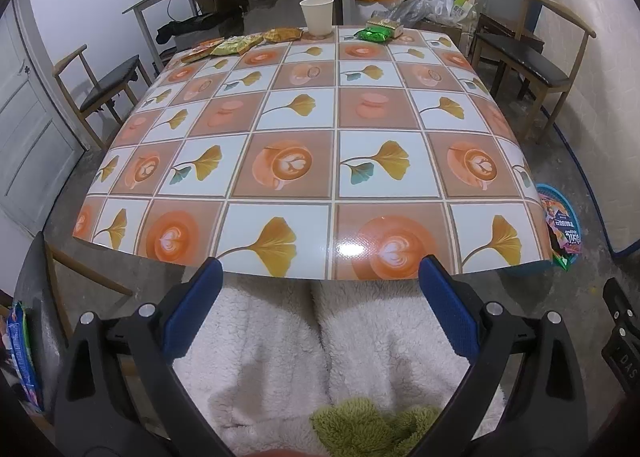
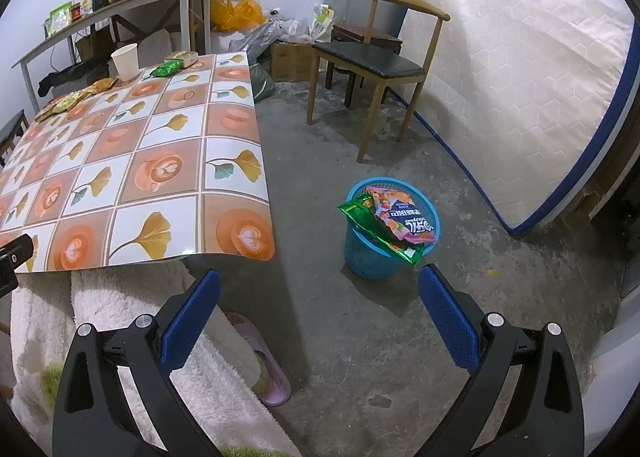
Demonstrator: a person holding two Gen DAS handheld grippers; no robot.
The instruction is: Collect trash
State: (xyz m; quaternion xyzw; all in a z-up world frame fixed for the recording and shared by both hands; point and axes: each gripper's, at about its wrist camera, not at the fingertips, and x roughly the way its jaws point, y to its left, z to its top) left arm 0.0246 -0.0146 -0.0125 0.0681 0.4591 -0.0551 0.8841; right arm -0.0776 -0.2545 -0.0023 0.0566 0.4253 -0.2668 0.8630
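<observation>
trash wrappers [image 2: 394, 223] fill the blue basket [image 2: 360, 257]; both hand-held grippers, left [image 1: 320, 281] and right [image 2: 319, 289], hover spread, empty

Left wrist view: low at near edge, facing ahead across tabletop [image 1: 320, 117]. Right wrist view: facing floor and blue basket [image 2: 390, 225] ahead-right. Shared: tabletop, paper cup [image 1: 317, 15], basket.
</observation>
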